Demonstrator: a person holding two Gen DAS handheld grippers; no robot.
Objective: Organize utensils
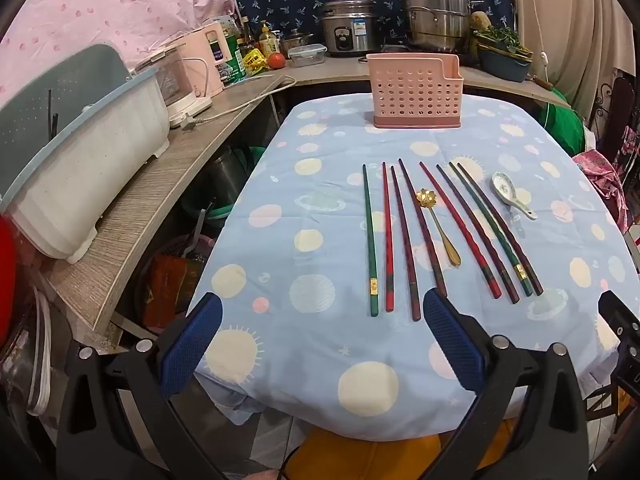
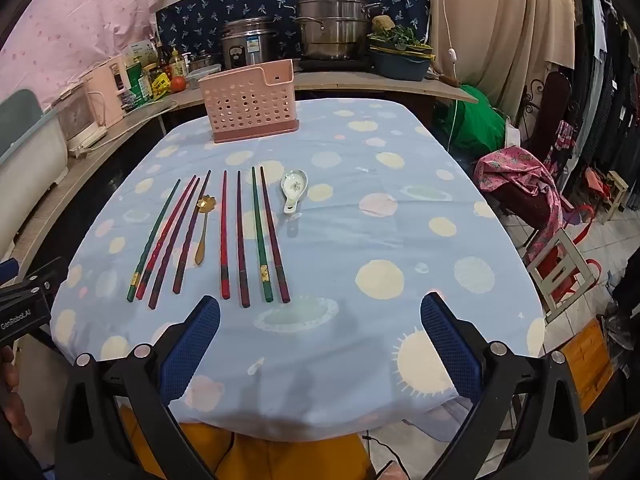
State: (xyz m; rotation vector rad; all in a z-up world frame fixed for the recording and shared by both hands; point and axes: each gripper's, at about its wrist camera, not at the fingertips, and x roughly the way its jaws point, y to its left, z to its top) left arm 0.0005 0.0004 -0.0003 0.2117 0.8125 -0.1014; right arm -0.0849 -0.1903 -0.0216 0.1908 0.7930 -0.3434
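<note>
Both my jaws wide and empty, poised at the near table edge; nothing picked yet.

My left gripper [image 1: 324, 344] and right gripper [image 2: 320, 344] tilt down at the cloth, jaws spread full, holding nothing; utensils lie flat just beyond my fingertips, laid side by side with thick ends toward me, likely so I can pinch them one by one; count: eight chopsticks [image 1: 404, 240], one gold spoon [image 1: 438, 226] lying among them, one ceramic spoon [image 2: 294, 190] past the right end of the row; one pink holder [image 1: 416, 90] upright well beyond, mouth up, the probable destination; from the left jaws the row sits ahead and rightward, from the right jaws ahead and leftward.
</note>
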